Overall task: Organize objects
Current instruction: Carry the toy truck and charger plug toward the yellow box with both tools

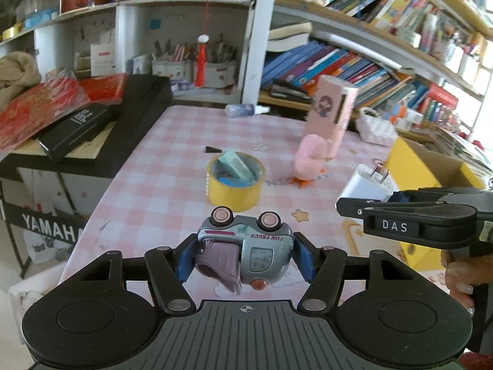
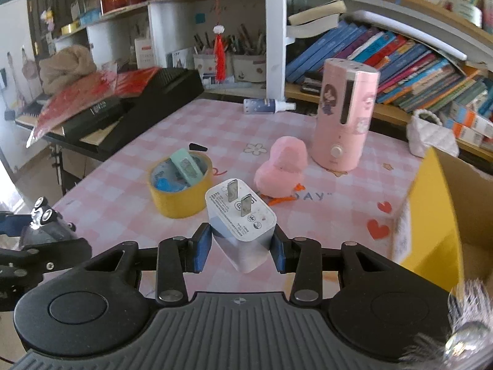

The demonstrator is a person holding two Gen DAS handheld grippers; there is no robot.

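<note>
Your left claw (image 1: 245,257) is clamped on the toy truck (image 1: 246,251), blue pads pressed to both its ends. It's a glossy grey-blue plastic truck, rolled over so its pink-hubbed wheels point away from you, held above the counter (image 1: 160,166) with its pink checked cloth.

Your right claw (image 2: 242,243) is closed around the white charger plug (image 2: 242,220), a smooth rounded block with two flat metal prongs sticking up toward the camera, also lifted off the counter.

Ahead on the counter there's the yellow tape roll (image 2: 180,185), a squat ring lying flat with a mint-green eraser (image 2: 186,165) leaning inside its core. Just beside it stands the fuzzy pink duck (image 2: 282,168) with orange feet, and behind that the tall, glossy pink humidifier (image 2: 346,114), upright. To your right, the cardboard box (image 2: 431,215) with yellow outer walls stands open.
</note>
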